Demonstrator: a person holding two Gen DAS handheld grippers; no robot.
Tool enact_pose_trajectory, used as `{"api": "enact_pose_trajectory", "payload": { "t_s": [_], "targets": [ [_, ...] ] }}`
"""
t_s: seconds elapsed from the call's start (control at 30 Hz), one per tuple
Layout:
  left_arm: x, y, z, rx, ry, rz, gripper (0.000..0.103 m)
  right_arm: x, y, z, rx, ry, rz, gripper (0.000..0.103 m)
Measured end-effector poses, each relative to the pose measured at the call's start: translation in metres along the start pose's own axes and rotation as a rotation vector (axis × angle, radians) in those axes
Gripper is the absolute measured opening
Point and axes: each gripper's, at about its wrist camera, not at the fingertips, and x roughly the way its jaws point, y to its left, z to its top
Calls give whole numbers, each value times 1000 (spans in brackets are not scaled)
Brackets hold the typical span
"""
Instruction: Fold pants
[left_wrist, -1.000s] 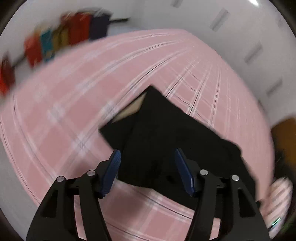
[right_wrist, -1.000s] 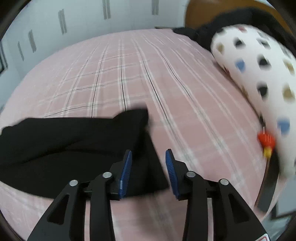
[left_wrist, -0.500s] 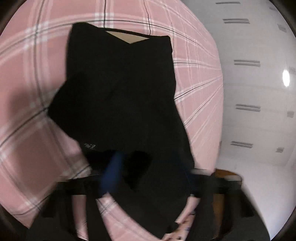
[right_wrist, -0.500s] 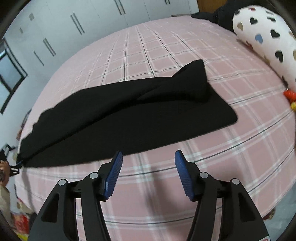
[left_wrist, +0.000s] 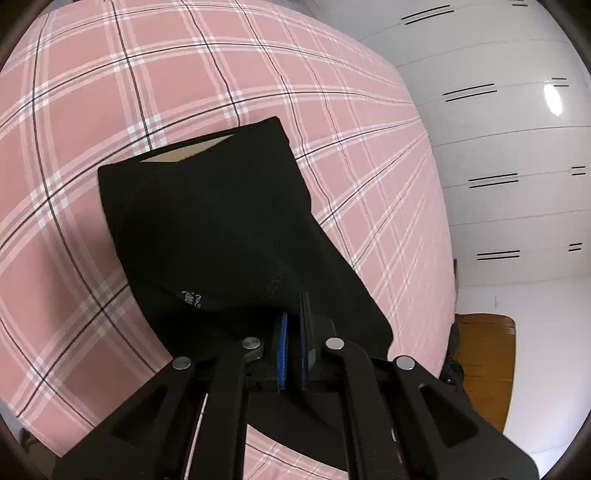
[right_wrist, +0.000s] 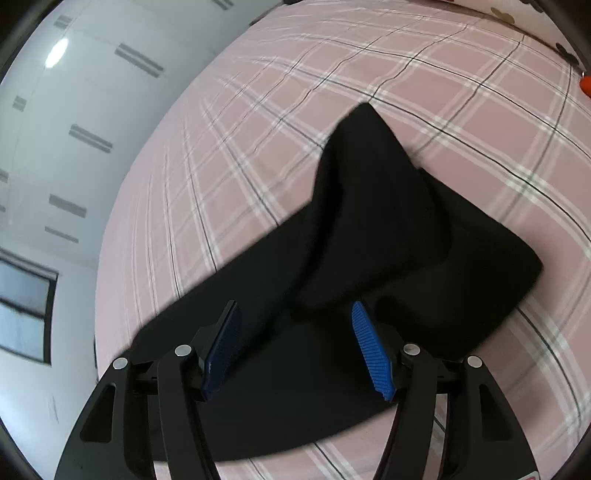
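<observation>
Black pants (left_wrist: 207, 221) lie on a pink plaid bedsheet (left_wrist: 110, 92). In the left wrist view a tan inner lining shows at the pants' far edge. My left gripper (left_wrist: 293, 317) is shut on a fold of the black pants near their close edge. In the right wrist view the pants (right_wrist: 388, 236) lie partly doubled over, with a raised point toward the far side. My right gripper (right_wrist: 295, 325) is open and hovers just over the pants, its blue pads on either side of a fold.
White wardrobe doors (left_wrist: 509, 147) stand beyond the bed's edge. A brown wooden piece (left_wrist: 484, 362) sits at the lower right of the left wrist view. A window (right_wrist: 22, 310) and an orange object (right_wrist: 585, 85) show at the edges of the right wrist view.
My left gripper went from open above the pants to shut on the fabric. My right gripper stayed open and moved in from the bare sheet to over the pants.
</observation>
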Motion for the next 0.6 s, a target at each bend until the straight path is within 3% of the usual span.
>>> {"api": "enact_pose_trajectory", "payload": {
  "t_s": [0.13,0.2,0.27,0.3,0.33,0.37,0.43,0.5,0.6],
  "targets": [
    [4,-1,3,14,3,18,4,1,25,2,-48,-50,-56,61],
    [13,-4,8,34,9,38,4,23,29,6,-81,-14,-164,61],
    [18,-3,8,45,18,57,4,44,21,14,-41,10,-197,61],
    [22,-4,10,47,26,66,4,48,16,21,-34,-4,-200,51],
    [23,-3,10,46,29,70,4,49,17,27,-46,-9,-206,19],
    [25,-5,13,49,30,70,4,44,21,34,-45,-5,-162,8],
    [21,-18,21,82,29,50,3,11,35,42,-59,-67,-31,8],
    [5,-37,25,155,13,20,3,-32,44,42,-118,-134,45,7],
    [-7,-45,23,247,11,52,4,-60,23,29,-162,-153,23,7]
  ]
}}
